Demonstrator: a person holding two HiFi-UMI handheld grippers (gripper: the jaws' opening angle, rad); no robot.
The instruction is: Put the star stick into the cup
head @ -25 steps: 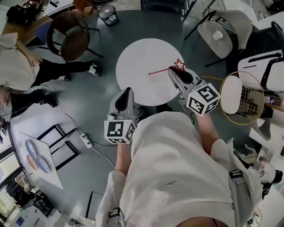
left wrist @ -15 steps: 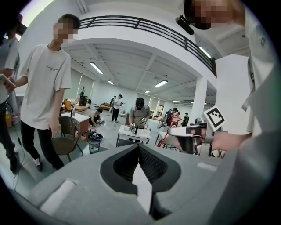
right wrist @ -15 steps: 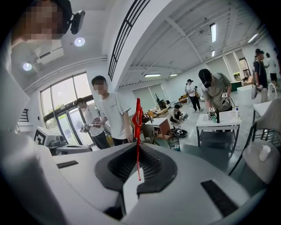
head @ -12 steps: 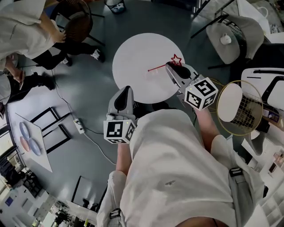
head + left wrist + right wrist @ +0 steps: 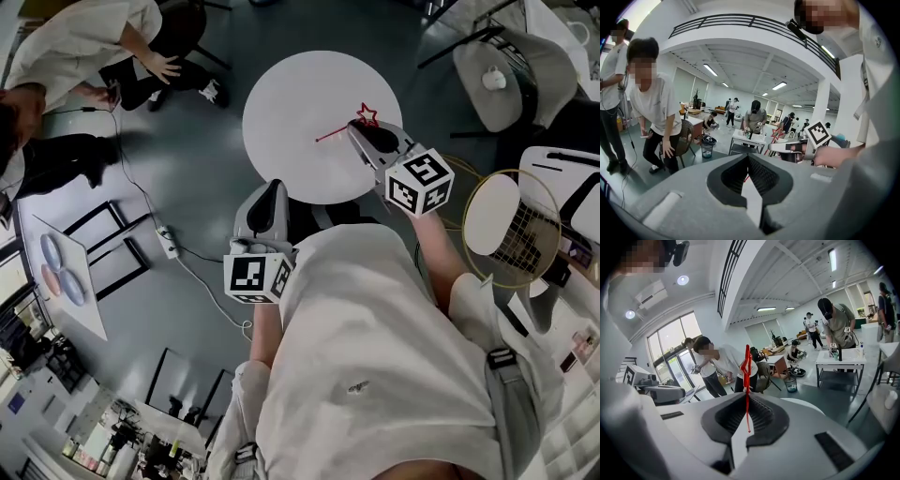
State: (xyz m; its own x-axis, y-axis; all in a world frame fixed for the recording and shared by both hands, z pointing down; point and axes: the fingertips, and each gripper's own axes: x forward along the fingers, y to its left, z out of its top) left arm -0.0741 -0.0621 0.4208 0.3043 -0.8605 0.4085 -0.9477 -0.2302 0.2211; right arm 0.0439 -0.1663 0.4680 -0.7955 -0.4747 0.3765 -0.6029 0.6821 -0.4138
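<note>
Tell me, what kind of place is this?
Probably a big open lab or workshop hall. Strip lights hang up high, a balcony railing runs overhead, and several people work at white tables spread over a grey floor.

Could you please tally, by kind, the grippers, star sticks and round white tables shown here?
grippers: 2, the left gripper and the right gripper
star stick: 1
round white table: 1
total: 4
</note>
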